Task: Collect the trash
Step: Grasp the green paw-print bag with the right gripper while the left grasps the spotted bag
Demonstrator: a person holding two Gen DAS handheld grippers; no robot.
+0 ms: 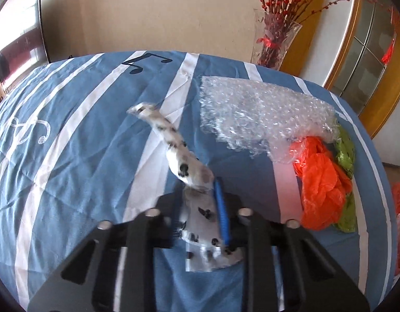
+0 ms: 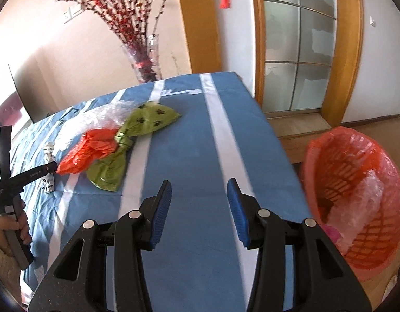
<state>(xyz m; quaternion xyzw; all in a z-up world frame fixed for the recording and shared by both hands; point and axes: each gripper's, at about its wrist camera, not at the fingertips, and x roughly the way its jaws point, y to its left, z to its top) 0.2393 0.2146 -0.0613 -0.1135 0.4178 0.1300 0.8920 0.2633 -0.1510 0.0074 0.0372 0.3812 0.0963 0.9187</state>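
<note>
Jaws of the left gripper (image 1: 200, 200) were narrowed on a white spotted wrapper (image 1: 178, 156), pinching its lower part at the bottom centre of the left wrist view while its free end trailed up and left across the blue striped cloth (image 1: 70, 135) on the surface. Only the right-hand blue pad (image 1: 222, 213) showed clearly; the other lay hidden behind the wrapper. Jaws of the right gripper (image 2: 198, 208) stood half open with nothing between them, over bare cloth at the lower middle of the right wrist view.

Judging by this, the step in hand was the pick-up of the wrapper, with the grasp made. Next it would have to be lifted clear and carried to the red bin (image 2: 356, 202), which stood off the surface edge at the right of that view and already held some clear plastic. Such a light, limp piece could slip from a shallow pinch.

More trash waited: bubble wrap (image 1: 257, 111) at upper right of the left view, well apart from the left jaws, with an orange bag (image 1: 322, 187) and a green bag (image 2: 148, 119) touching it. These lay left of and above the right jaws, near but not between them
</note>
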